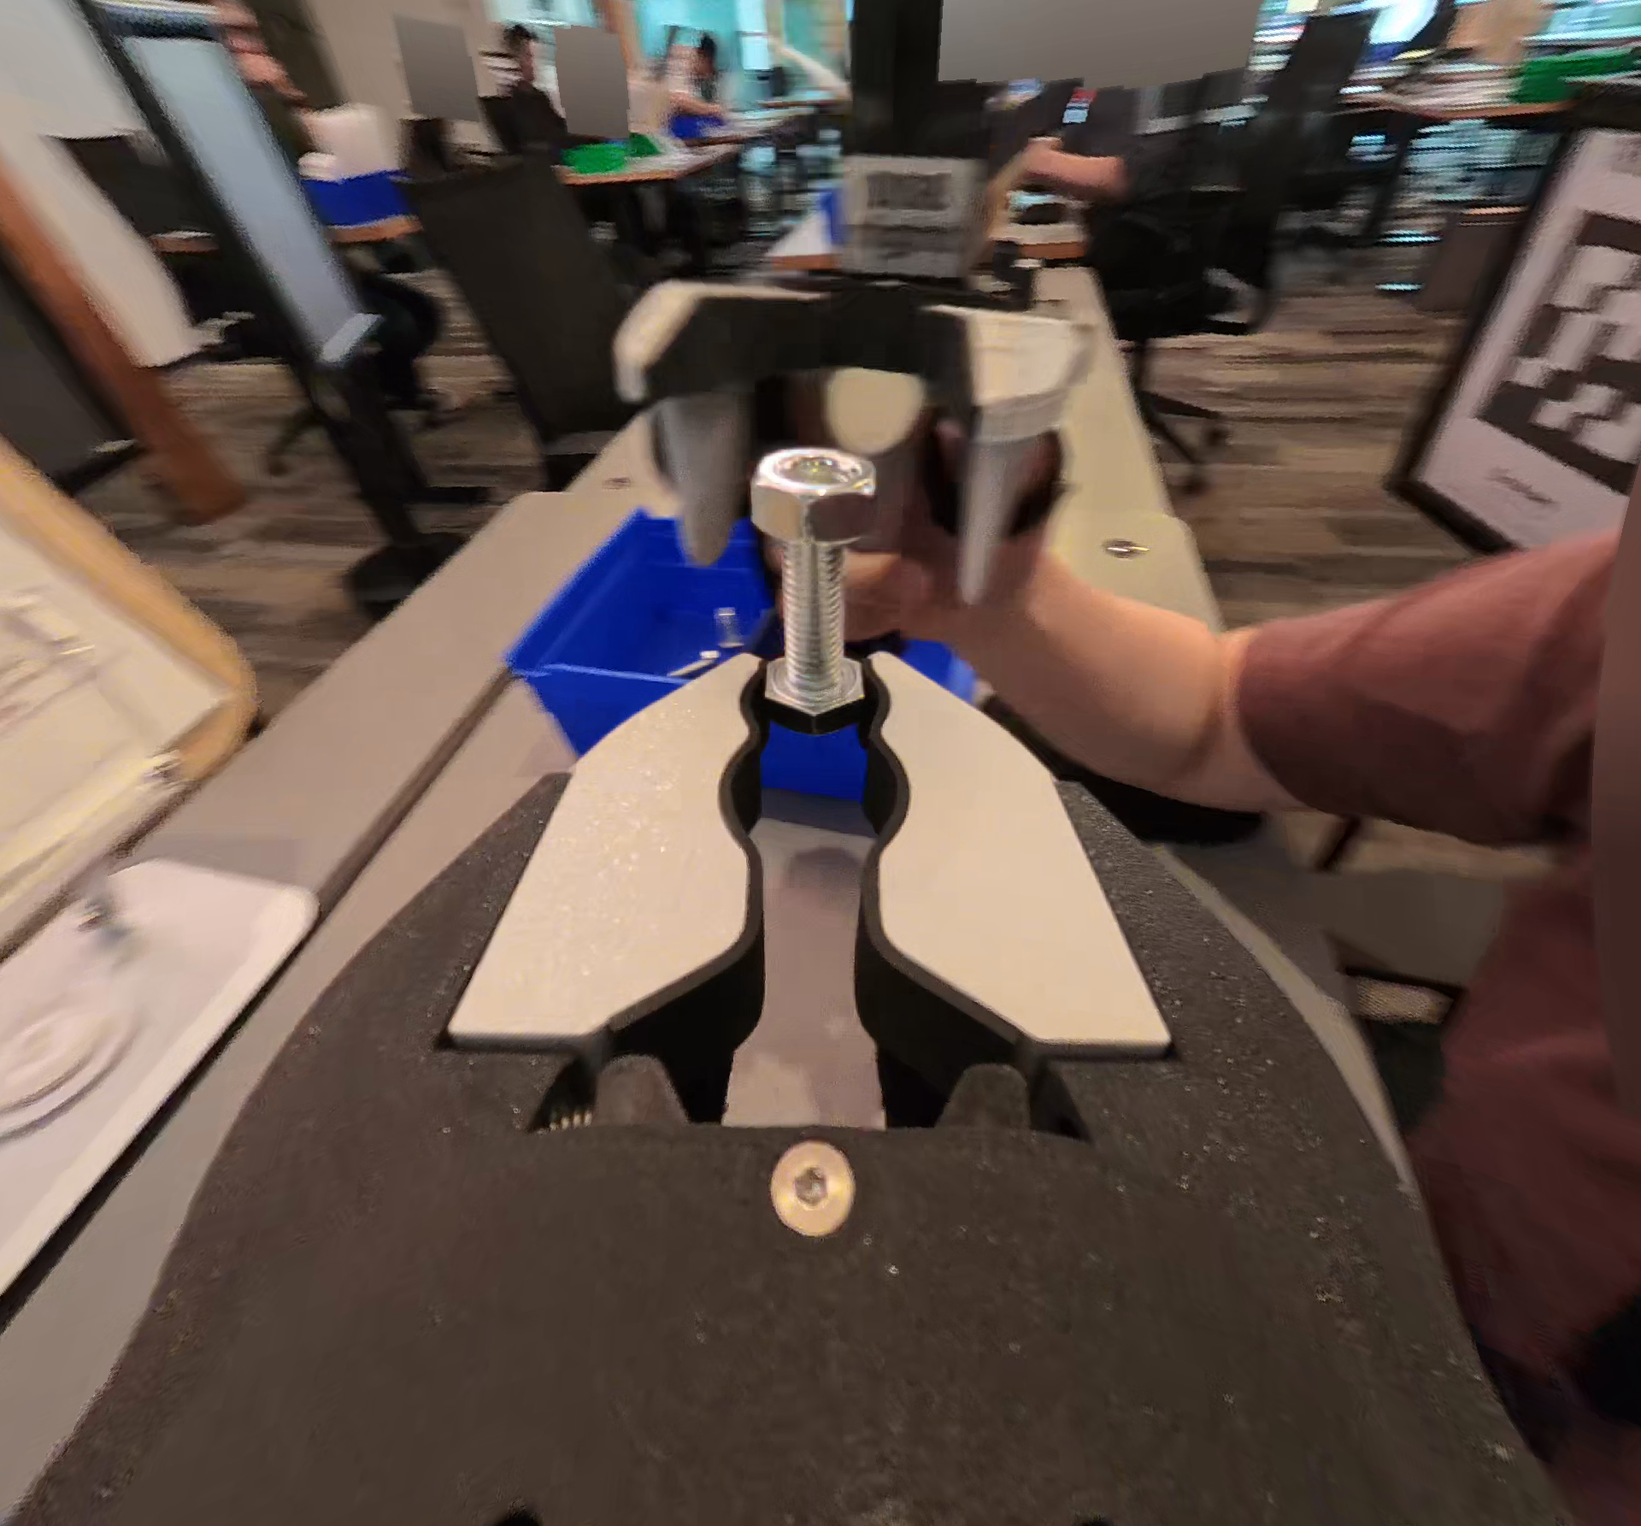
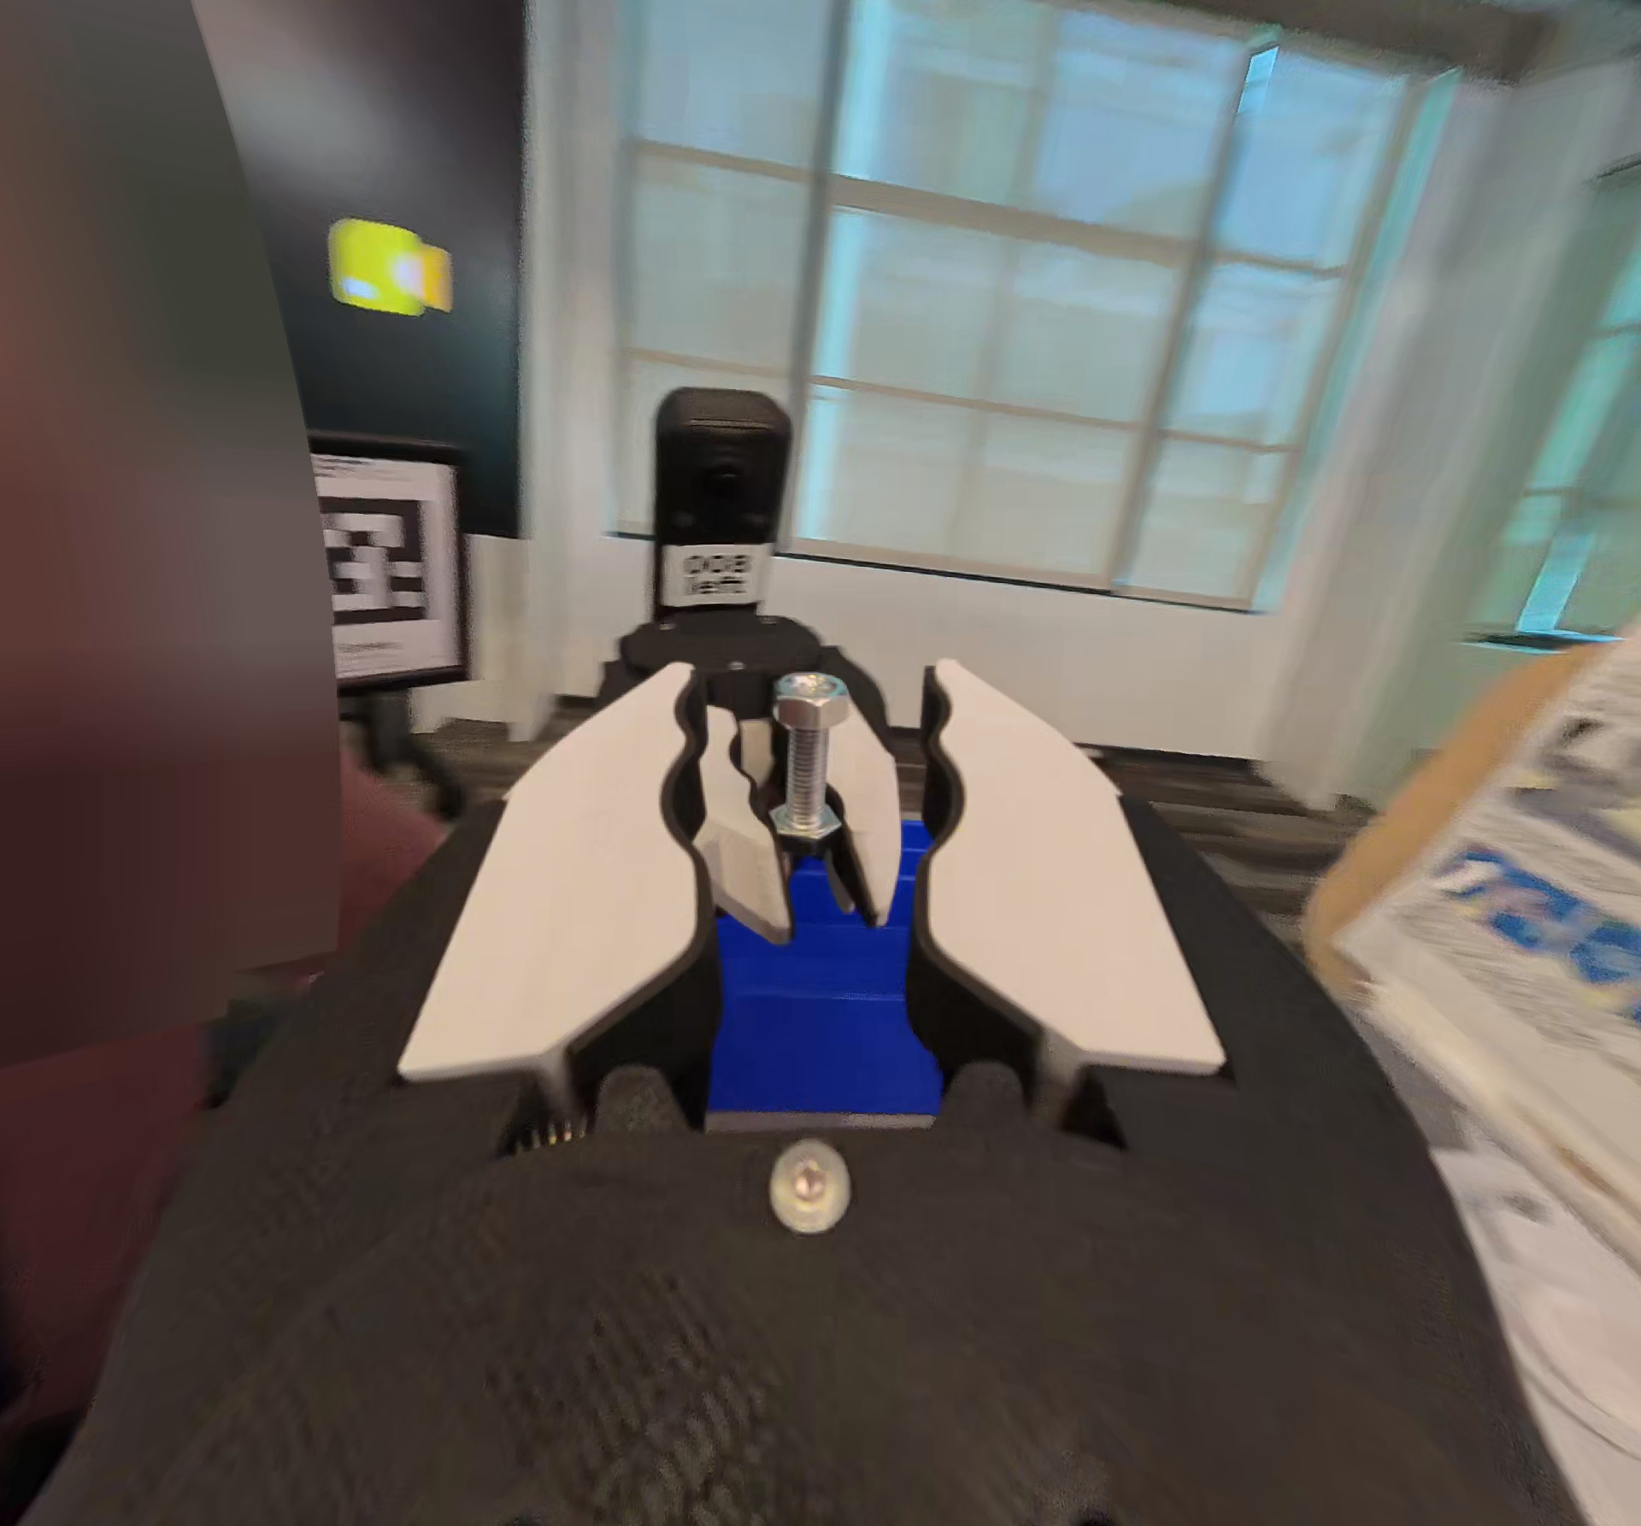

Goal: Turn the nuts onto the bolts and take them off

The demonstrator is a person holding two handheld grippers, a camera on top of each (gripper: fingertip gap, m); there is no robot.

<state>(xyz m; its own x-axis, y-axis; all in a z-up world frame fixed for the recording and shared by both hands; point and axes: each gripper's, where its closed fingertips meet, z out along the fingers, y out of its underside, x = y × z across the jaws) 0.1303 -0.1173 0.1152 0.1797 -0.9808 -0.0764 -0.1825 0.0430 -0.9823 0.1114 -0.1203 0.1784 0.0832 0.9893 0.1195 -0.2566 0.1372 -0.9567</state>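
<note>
Your left gripper (image 1: 810, 697) is clenched on the hex nut (image 1: 810, 691) at the lower end of a silver hex bolt (image 1: 810, 586), which stands upright with its head on top, above the fingertips. The nut sits threaded low on the shank, pinched in the notch between the two grey fingers (image 1: 639, 853). Your right gripper (image 1: 839, 551) faces the left one from the far side with its jaws spread wide, one finger on each side of the bolt head and neither touching it; your right hand (image 1: 906, 586) shows behind it. From the right wrist view the same picture holds: the right gripper (image 2: 810, 684) stands released, its fingers well apart, and between them you see the left gripper (image 2: 804, 839) closed on the nut (image 2: 804, 822) with the bolt (image 2: 806, 751) rising straight up. Below both grippers lies a blue parts bin (image 1: 622, 640) on the grey table (image 1: 373, 684), with a few small metal pieces in it, too blurred to name.
</note>
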